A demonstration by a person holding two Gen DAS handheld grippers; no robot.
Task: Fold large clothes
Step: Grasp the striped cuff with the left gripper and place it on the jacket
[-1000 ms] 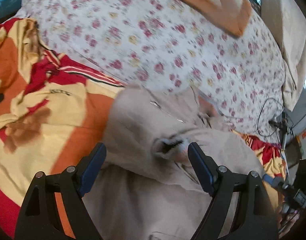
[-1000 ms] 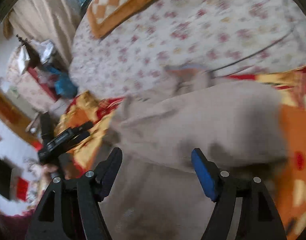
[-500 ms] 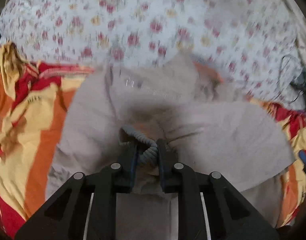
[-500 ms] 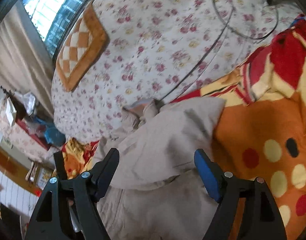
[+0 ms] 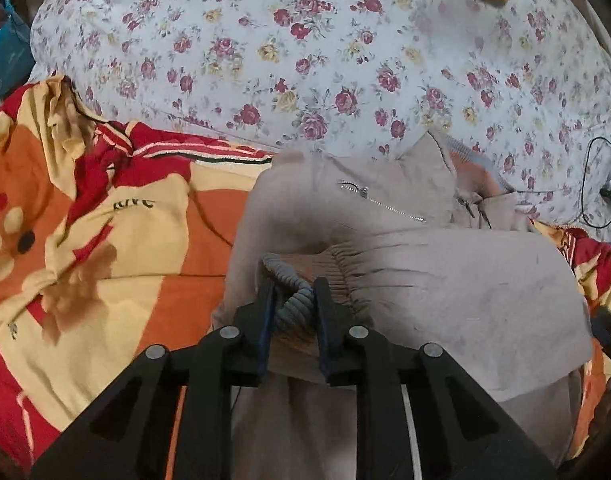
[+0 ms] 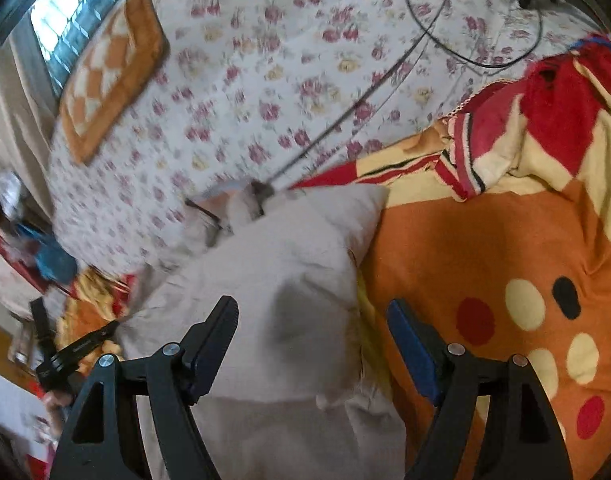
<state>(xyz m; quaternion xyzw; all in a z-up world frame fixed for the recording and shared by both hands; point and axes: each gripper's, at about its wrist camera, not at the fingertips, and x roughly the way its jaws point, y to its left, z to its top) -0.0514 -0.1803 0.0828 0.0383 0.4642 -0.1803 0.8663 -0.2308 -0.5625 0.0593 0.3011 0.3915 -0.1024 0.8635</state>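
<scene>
Beige jacket [image 5: 445,280], ribbed knit cuff [image 5: 291,300] between left gripper [image 5: 292,312] fingers.

Soft daylight from the window [image 6: 71,12]; right view motion-blurred, left sharper, fisheye edges dark and bent.

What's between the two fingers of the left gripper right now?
In the left wrist view, the left gripper is shut on the grey ribbed cuff of the beige jacket, with nothing else between its fingers.
</scene>
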